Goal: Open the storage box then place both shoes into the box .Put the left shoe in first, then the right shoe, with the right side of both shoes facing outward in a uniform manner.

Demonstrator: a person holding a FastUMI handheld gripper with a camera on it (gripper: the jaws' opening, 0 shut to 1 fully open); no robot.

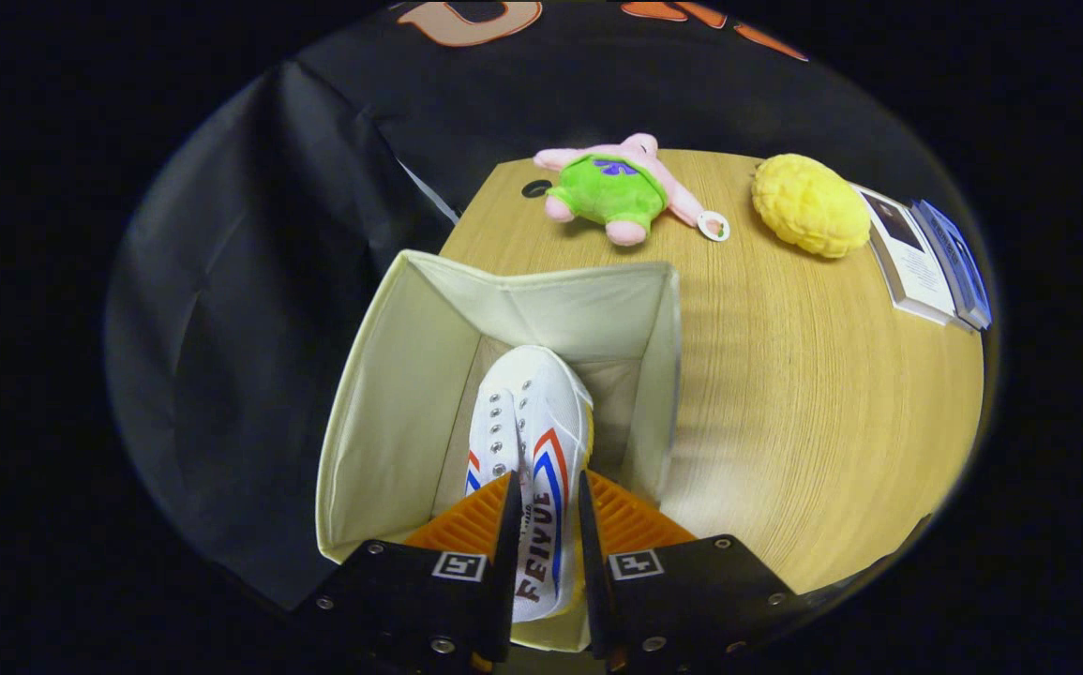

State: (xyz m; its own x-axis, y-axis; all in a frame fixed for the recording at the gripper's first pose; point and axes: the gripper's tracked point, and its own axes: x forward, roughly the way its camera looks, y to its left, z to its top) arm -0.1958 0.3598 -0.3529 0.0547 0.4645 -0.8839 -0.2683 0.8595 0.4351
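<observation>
Gripper (546, 511) nearest the lens: both fingers clamped on the heel end of a white canvas shoe (527, 441), one finger against each side of it. Shoe has red and blue stripes on its side, metal eyelets along the lacing, no laces visible. Its toe points away from the fingers, down into the storage box (382, 394).

Storage box: cream fabric, open at the top, walls upright, standing on the wooden table (813, 422) at the table's left edge. The shoe sits within the box's walls, nearer the right wall than the left; whether its sole touches the bottom cannot be told. Bare box floor shows to the left of the shoe and just beyond its toe.

Beyond the box, at the far side of the table: a pink plush toy (616, 187) with a green belly, lying flat, a round tag beside it. A small dark hole in the tabletop just left of the toy. To the right of the toy, apart from it, a yellow bumpy plush (808, 206). Further right, touching or just beside that plush, a couple of books (925, 258) lying at the table's edge.
</observation>
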